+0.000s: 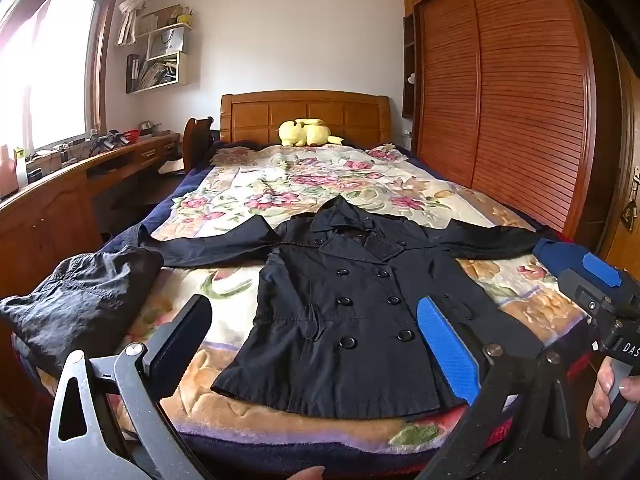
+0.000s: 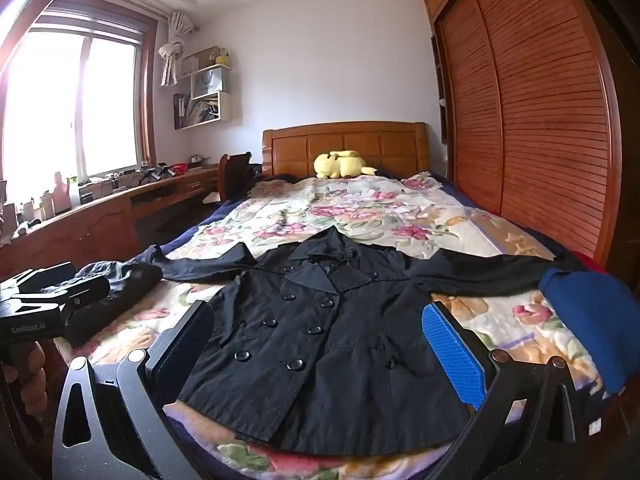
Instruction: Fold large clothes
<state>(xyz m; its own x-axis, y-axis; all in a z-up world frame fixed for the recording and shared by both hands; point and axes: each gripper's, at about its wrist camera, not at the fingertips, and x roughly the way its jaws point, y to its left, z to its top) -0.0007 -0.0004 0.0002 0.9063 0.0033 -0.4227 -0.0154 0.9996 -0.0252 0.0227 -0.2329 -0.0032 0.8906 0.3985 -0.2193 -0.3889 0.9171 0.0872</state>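
A black double-breasted coat [image 1: 344, 304] [image 2: 320, 340] lies flat and front up on the floral bedspread [image 1: 280, 184], sleeves spread to both sides and hem toward me. My left gripper [image 1: 314, 308] hovers above the hem, open, with nothing between its fingers. My right gripper [image 2: 318, 316] is likewise open and empty over the coat's lower half. In the left wrist view the right gripper [image 1: 592, 280] shows at the right edge, held by a hand [image 1: 604, 392]. The left gripper [image 2: 52, 284] appears at the left edge of the right wrist view.
A crumpled dark garment [image 1: 80, 300] [image 2: 116, 276] lies at the bed's near left corner, a blue garment [image 2: 592, 328] at the near right. A yellow plush toy [image 1: 306, 132] sits by the wooden headboard [image 1: 304, 114]. A wardrobe [image 1: 500, 100] stands on the right, a desk [image 1: 60, 188] on the left.
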